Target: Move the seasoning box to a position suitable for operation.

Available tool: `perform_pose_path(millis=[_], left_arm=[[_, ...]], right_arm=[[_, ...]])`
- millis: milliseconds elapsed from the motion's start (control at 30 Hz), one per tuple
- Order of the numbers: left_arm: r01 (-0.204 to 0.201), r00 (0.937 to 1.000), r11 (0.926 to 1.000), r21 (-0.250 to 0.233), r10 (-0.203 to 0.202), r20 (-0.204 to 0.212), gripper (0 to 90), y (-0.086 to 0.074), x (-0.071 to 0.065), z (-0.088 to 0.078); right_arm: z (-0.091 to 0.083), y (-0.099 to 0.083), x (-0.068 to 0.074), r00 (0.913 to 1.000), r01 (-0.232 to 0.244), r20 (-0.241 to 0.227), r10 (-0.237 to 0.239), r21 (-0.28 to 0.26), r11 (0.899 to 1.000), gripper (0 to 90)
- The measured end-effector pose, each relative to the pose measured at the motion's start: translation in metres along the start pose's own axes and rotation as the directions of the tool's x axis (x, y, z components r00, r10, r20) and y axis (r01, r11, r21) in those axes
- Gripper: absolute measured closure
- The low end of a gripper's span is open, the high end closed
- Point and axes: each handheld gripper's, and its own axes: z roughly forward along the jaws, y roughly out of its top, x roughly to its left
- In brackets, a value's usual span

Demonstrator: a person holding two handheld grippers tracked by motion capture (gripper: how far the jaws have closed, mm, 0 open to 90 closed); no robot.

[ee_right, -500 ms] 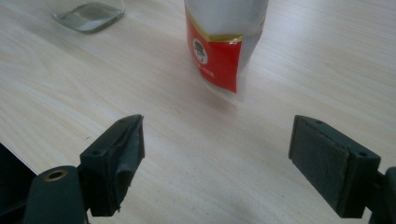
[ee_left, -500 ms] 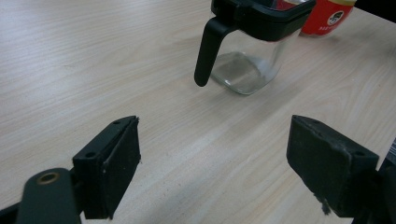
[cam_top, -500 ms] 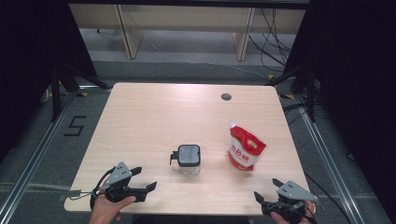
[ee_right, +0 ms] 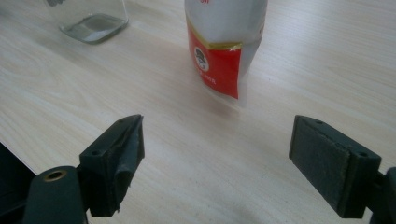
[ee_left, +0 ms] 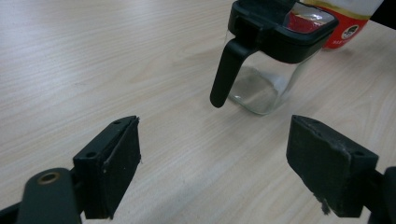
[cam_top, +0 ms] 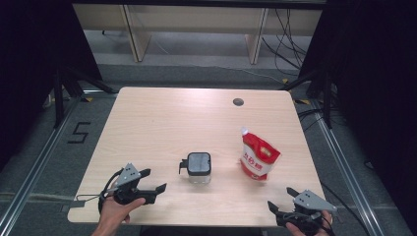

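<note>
A clear glass jar point(cam_top: 199, 168) with a black lid and side handle stands near the table's front middle. To its right a red and white stand-up pouch point(cam_top: 257, 155) with a white spout stands upright. My left gripper point(cam_top: 153, 181) rests at the front left, held by a hand, jaws open and empty, aimed toward the jar point(ee_left: 267, 60). At the front right edge my right gripper point(cam_top: 280, 199) is open and empty too, facing the pouch point(ee_right: 223, 42). In the right gripper view the jar's glass base point(ee_right: 91, 16) sits at top left.
The light wooden table point(cam_top: 162, 123) has a round cable hole point(cam_top: 238, 102) near its back edge. Dark curtains flank both sides. Cables lie on the floor beyond the table, and a metal rail runs along each side.
</note>
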Motion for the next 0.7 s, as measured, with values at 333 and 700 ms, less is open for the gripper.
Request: perform_pose_path(millis=[333,700], left_arm=[[-0.109,0.9939,0.9939,0.017,0.109,-0.017,19.5,0.012,-0.004,0.022],[-0.186,0.9822,0.9823,0.027,0.186,-0.024,35.6,0.023,-0.003,0.052]], right_arm=[[0.0,0.0,0.003,1.0,0.001,-0.001,-0.001,0.004,1.0,16.8],[0.001,0.001,0.003,0.9985,0.052,-0.015,-0.052,0.009,0.999,18.6]])
